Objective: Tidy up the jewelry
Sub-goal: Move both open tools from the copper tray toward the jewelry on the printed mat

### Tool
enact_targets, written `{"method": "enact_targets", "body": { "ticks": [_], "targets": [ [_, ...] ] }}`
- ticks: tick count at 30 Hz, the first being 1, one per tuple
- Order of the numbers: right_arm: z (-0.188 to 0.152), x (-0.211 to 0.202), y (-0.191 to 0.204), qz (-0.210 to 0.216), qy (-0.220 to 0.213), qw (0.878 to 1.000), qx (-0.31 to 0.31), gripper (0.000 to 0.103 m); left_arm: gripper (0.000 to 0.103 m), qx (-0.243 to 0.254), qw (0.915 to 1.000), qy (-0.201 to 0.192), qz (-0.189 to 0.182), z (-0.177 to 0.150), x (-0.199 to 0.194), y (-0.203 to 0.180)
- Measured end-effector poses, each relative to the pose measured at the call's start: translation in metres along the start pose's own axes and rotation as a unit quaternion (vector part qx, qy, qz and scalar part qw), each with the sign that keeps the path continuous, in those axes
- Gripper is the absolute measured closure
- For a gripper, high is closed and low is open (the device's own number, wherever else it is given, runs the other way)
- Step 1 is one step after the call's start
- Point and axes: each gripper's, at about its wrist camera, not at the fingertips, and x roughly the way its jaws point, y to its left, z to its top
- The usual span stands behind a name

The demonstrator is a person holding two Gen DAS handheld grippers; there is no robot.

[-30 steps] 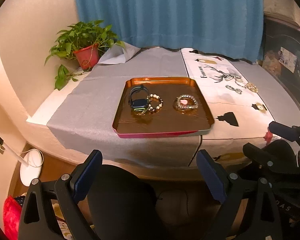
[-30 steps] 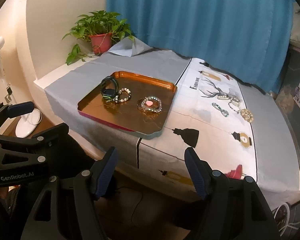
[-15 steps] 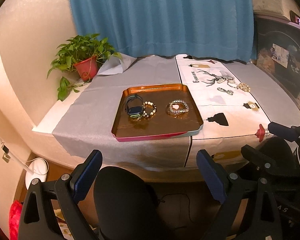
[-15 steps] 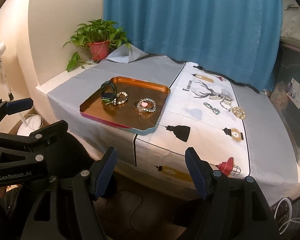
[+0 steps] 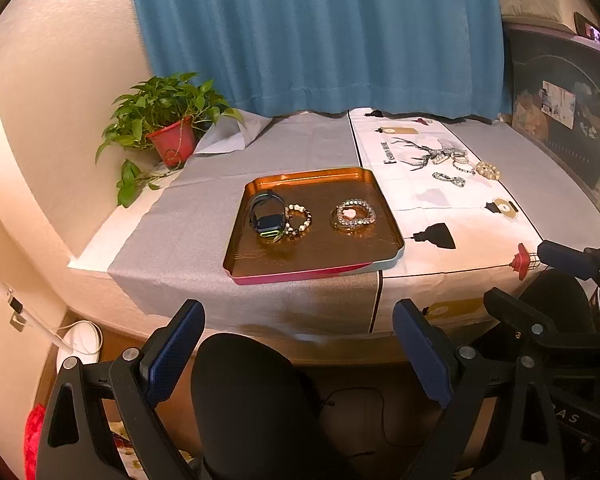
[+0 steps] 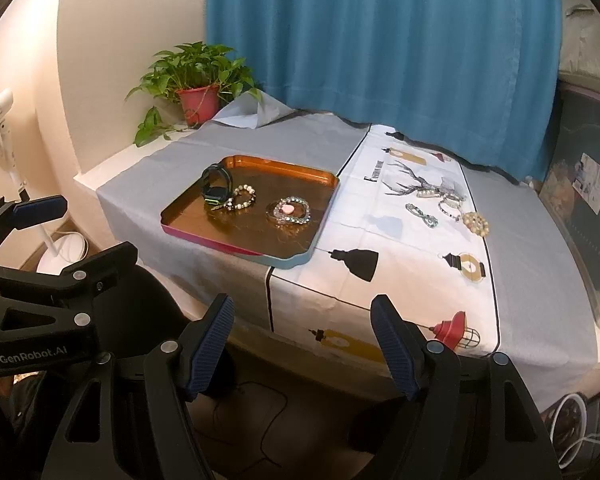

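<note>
An orange tray (image 5: 320,270) (image 6: 236,246) sits on the table and holds a black watch (image 5: 266,216) (image 6: 216,186), a beaded bracelet (image 5: 299,220) (image 6: 242,198) and a crystal bracelet with a pink heart (image 5: 353,215) (image 6: 289,211). Several loose bracelets (image 5: 460,168) (image 6: 448,210) lie on the white printed cloth to the tray's right. My left gripper (image 5: 298,344) and right gripper (image 6: 306,340) are both open and empty, held back off the table's front edge.
A potted plant (image 5: 168,132) (image 6: 198,88) stands at the table's back left before a blue curtain (image 5: 320,32). A black chair back (image 5: 252,404) is below my left gripper. A white fan (image 6: 4,120) stands at the left.
Both grippers have drawn back and up from the table, so the tray and cloth look smaller and farther. Nothing on the table has moved.
</note>
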Motion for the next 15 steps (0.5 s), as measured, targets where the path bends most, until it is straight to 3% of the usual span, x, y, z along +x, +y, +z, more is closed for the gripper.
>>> {"method": "enact_targets", "body": {
  "ticks": [15],
  "targets": [
    [-0.008,0.020,-0.033,-0.007,0.021,0.999,0.031,0.031,0.009,0.030,0.9991,0.030,-0.007,0.009,0.024,-0.020]
  ]
}}
